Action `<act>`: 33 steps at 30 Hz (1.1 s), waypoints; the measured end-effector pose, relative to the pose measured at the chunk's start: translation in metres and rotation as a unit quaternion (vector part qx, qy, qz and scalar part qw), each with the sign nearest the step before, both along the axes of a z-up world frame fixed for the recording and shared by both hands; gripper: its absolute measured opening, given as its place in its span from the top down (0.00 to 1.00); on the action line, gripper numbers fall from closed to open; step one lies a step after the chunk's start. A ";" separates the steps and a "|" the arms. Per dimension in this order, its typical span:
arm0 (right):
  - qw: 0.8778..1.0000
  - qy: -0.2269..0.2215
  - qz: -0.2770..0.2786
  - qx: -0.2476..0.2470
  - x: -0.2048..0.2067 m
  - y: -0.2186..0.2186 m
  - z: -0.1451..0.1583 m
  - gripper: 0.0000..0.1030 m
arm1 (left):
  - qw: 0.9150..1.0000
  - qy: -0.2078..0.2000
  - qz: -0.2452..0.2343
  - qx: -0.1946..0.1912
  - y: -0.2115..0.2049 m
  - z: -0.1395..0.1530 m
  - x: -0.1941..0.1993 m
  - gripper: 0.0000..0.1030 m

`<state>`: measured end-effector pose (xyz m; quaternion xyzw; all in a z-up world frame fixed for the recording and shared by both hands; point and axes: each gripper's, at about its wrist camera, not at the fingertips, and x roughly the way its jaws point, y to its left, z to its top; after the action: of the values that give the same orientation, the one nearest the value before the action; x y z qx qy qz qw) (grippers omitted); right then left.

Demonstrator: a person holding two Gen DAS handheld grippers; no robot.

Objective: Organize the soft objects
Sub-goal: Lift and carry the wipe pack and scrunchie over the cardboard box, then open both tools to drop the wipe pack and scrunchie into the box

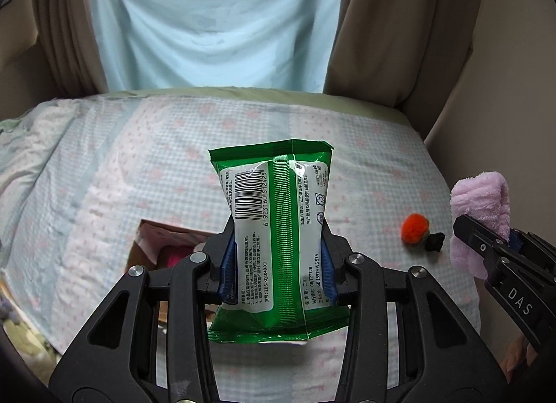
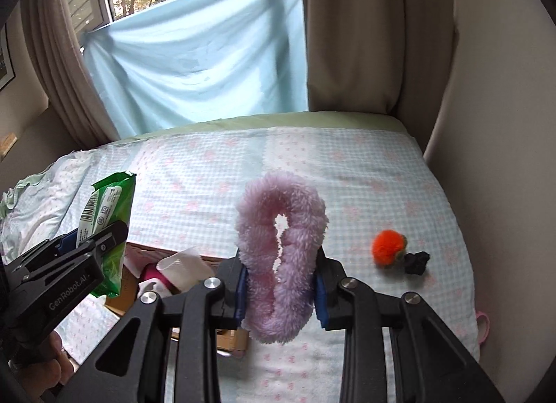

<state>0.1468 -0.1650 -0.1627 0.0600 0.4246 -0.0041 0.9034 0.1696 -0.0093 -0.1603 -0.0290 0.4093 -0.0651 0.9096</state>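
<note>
My left gripper (image 1: 278, 260) is shut on a green wet-wipes pack (image 1: 274, 215), held upright above the bed; it also shows in the right wrist view (image 2: 104, 215). My right gripper (image 2: 281, 295) is shut on a fluffy lilac headband (image 2: 281, 246), also seen in the left wrist view (image 1: 481, 215) at the right edge. An open cardboard box (image 2: 194, 264) with pink and white items lies on the bed below and between the grippers; in the left wrist view the box (image 1: 163, 246) is partly hidden behind the pack. An orange pom-pom (image 2: 387, 246) with a black hair tie (image 2: 417, 262) lies on the bed to the right.
The bed (image 2: 347, 166) has a checked blue and pink cover, rumpled at the left. A light blue cloth (image 2: 194, 55) and beige curtains (image 2: 347, 31) hang behind it. A wall runs along the bed's right side. A pink loop (image 2: 483, 324) lies at the bed's right edge.
</note>
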 end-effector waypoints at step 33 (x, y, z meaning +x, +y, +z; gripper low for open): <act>0.958 0.249 -0.081 0.116 0.077 0.165 -0.197 0.73 | 0.949 0.250 -0.178 0.077 0.162 -0.224 0.077 0.65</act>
<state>0.2235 0.0002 -0.3596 0.1955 0.6272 -0.0430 0.7527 0.2462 0.1526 -0.3839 0.0990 0.6257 -0.1855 0.7512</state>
